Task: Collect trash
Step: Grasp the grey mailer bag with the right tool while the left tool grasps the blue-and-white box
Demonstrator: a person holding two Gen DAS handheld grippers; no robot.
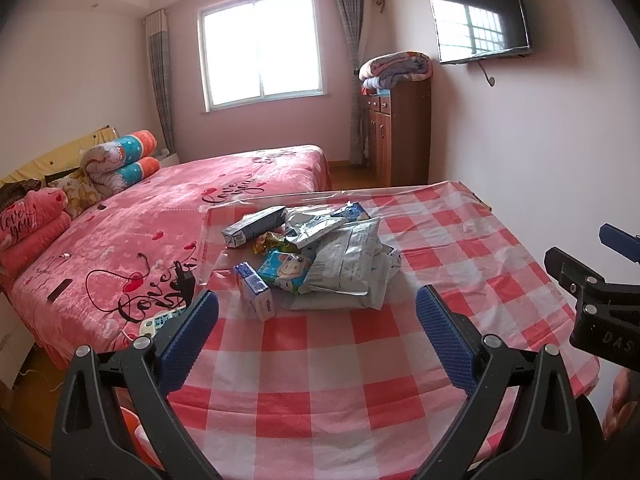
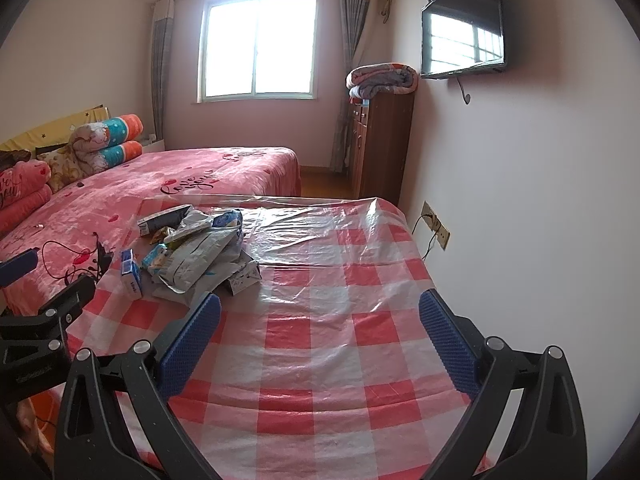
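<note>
Trash pile (image 1: 312,256) lies on my checkered table (image 1: 320,360), beside the pink bed (image 1: 160,208). Left gripper (image 1: 318,320) and right gripper (image 2: 320,324): both spread wide, holding nothing.

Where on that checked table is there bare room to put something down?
The table's near half, between the grippers and the trash pile, is bare, as is the strip from the pile to the wall. The far-left corner by the bed is crowded.

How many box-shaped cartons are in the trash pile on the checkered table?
2 clearly: a dark carton at the pile's far left, and a blue carton at its near left. More may lie hidden under the grey bags.
</note>
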